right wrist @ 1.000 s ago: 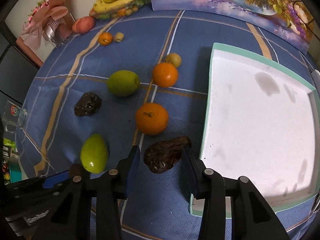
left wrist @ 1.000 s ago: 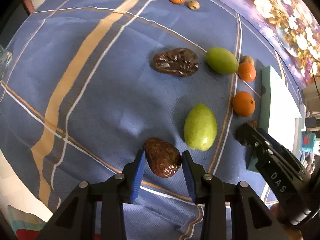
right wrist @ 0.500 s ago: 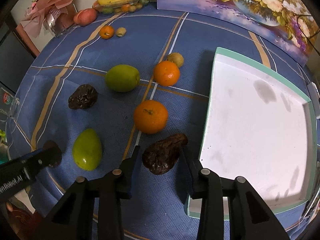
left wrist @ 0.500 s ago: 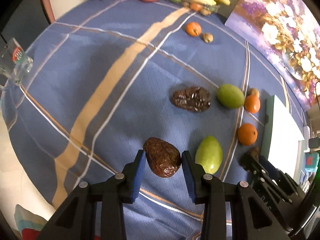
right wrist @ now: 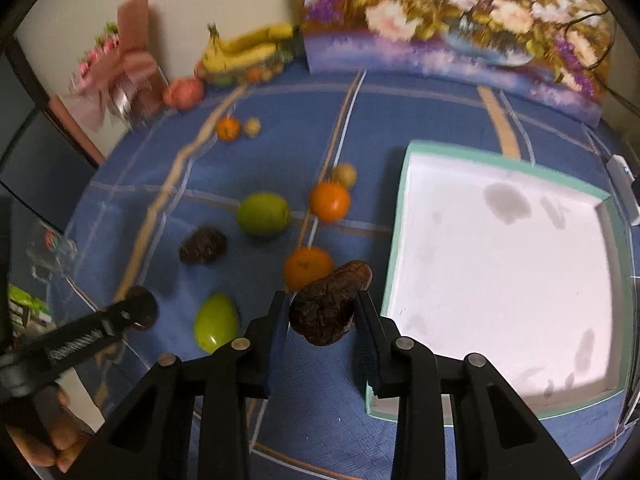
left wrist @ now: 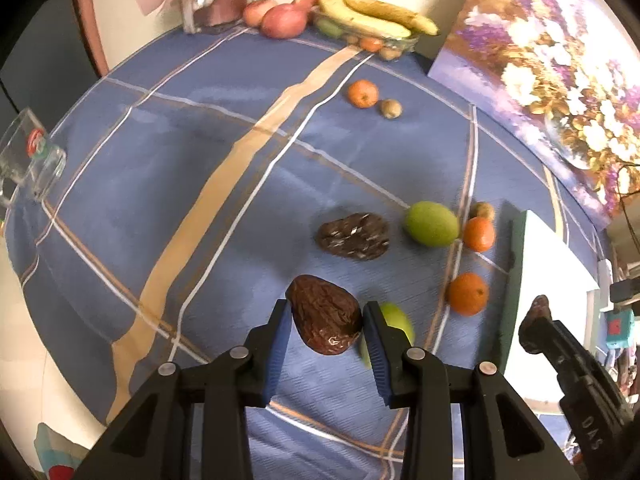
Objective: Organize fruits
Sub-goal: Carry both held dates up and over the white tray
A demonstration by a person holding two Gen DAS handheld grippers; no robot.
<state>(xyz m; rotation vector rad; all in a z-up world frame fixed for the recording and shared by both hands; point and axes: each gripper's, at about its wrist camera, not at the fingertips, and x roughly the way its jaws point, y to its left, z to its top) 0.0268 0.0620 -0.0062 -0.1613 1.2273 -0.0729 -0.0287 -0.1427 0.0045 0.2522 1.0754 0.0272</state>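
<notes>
Left gripper (left wrist: 326, 320) clamps a wrinkled brown fruit (left wrist: 325, 314). Right gripper (right wrist: 322, 312), jaws just closing, clamps a dark fruit (right wrist: 326, 306); tray rim (right wrist: 394, 240) at 2 o'clock.

White letters "DAS" run along the black body of the right claw (left wrist: 538, 322), seen at the lower right of the left wrist view. The left claw (right wrist: 138, 308), seen at the lower left of the right wrist view, also carries white lettering on its black body, but it is too blurred to read. The glass (left wrist: 28, 160) at the worktop's left edge bears a red round label whose words cannot be read.
</notes>
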